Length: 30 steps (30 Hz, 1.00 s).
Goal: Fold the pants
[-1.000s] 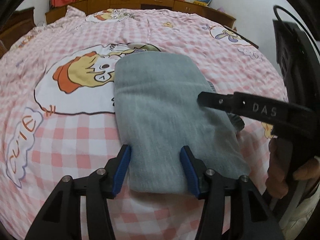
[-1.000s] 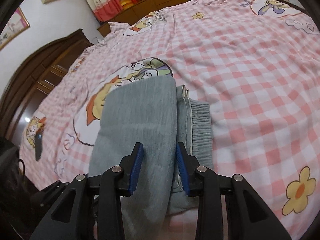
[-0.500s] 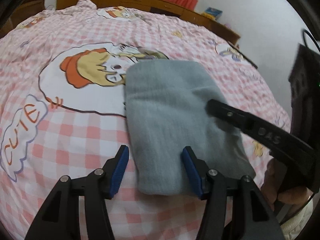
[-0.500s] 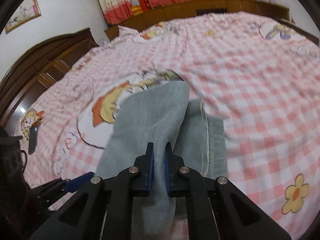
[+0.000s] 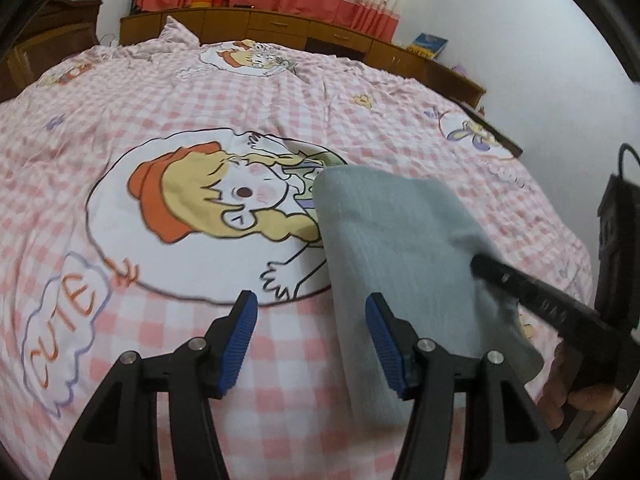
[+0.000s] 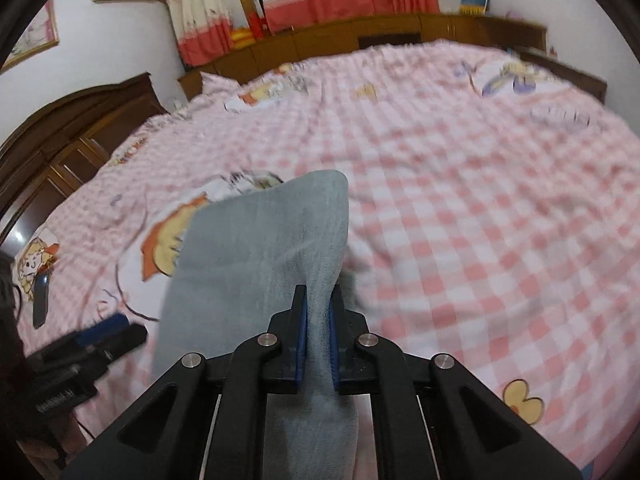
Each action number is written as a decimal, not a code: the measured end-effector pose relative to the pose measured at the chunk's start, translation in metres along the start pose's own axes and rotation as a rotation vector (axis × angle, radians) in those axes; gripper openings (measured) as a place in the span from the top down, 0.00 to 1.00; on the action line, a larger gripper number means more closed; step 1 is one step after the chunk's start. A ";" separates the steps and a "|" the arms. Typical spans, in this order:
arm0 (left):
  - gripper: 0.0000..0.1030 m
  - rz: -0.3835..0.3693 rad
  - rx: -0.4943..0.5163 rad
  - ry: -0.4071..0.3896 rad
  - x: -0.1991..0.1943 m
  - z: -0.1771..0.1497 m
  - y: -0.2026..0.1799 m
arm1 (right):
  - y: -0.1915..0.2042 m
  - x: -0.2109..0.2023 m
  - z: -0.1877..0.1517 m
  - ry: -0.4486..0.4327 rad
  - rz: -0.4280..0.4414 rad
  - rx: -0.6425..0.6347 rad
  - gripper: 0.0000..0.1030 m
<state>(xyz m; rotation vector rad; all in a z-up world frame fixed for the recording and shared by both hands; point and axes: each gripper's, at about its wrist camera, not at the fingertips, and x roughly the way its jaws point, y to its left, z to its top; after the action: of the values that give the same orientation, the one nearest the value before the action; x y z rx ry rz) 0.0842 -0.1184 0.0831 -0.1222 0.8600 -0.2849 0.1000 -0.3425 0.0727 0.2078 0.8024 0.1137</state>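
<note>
Right wrist view: a pink checked bedspread (image 6: 460, 208) covers the bed, with grey folded pants (image 6: 256, 248) lying on it. The right gripper (image 6: 318, 344) is clenched on the pants' near edge. The left gripper (image 5: 310, 344) hangs released beside the pants.

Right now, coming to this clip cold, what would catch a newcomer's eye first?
The folded grey-blue fleece pants stand out, lying on the pink-and-white checked bedspread, with the right gripper shut on their near edge. Next comes the big cartoon print of a blonde girl in an orange cap just left of the pants, with the left gripper open and empty in front of it.
</note>
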 end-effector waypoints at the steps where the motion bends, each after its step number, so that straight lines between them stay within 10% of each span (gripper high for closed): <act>1: 0.43 0.003 0.012 0.000 0.005 0.003 -0.004 | -0.003 0.008 -0.002 0.016 -0.013 -0.003 0.91; 11: 0.36 0.073 0.136 0.074 0.068 0.001 -0.017 | -0.025 0.037 -0.023 0.031 -0.030 -0.002 0.81; 20: 0.38 -0.016 0.117 -0.029 0.032 0.026 -0.023 | -0.012 -0.014 -0.014 -0.052 -0.020 -0.010 0.77; 30: 0.55 -0.038 0.159 0.064 0.098 0.044 -0.026 | 0.000 -0.010 -0.059 0.048 0.012 -0.098 0.78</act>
<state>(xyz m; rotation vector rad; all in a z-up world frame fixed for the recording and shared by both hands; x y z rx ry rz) 0.1725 -0.1725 0.0461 0.0183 0.8962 -0.3935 0.0504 -0.3359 0.0395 0.1171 0.8411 0.1692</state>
